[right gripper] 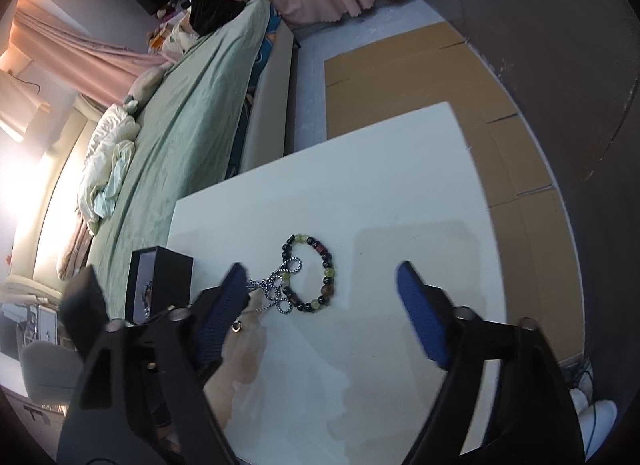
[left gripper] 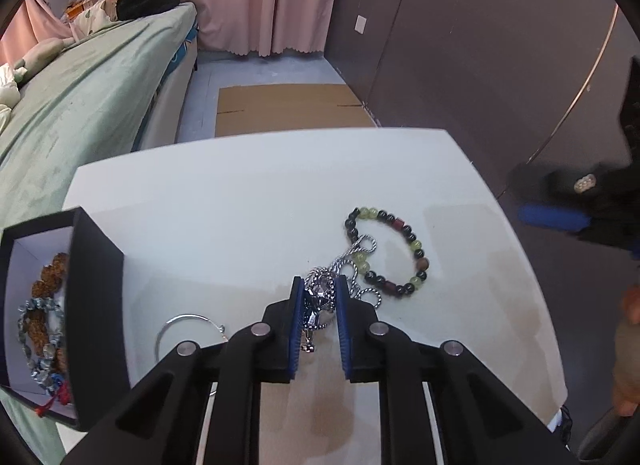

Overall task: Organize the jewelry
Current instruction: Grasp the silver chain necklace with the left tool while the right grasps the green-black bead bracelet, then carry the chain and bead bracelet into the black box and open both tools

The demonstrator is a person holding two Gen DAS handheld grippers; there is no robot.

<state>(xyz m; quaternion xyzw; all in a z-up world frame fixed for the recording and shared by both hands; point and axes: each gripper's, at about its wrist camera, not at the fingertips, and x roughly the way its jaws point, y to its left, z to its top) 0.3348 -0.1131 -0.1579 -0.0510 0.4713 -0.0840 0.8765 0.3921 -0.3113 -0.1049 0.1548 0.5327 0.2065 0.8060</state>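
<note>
To the left of my left tongs (left gripper: pixel 319 297) stands the black box (left gripper: pixel 96 305), open, with beaded bracelets already lying inside. Just beside the left finger a thin silver hoop (left gripper: pixel 182 327) lies flat on the white surface (left gripper: pixel 240 205); it is stiff wire, I judge, light and slippery, best pinched across the rim.

Between the blue pads (left gripper: pixel 295 325) sits the silver rope chain (left gripper: pixel 320 297), bunched into a knot of links, and the left tongs are clamped on that bunch. I judge the chain limp and fairly heavy for its size. It will drape and swing once lifted, and its loose loops trail to the right over the beaded bracelet (left gripper: pixel 384 253), so they may drag the bracelet along. Taking hold at the thick bunch is sound; a single strand could slide out of the pads.

Right of the tongs, the beaded bracelet lies in a ring, with green, black and reddish beads. I judge it strung on cord, so it is flexible but lumpy, with hard round beads that roll. I would grip across two or three beads at the outer side, away from the chain.

My right tongs (right gripper: pixel 320 305) stand wide apart above the surface, holding nothing, with the bracelet just ahead, between the fingers.
</note>
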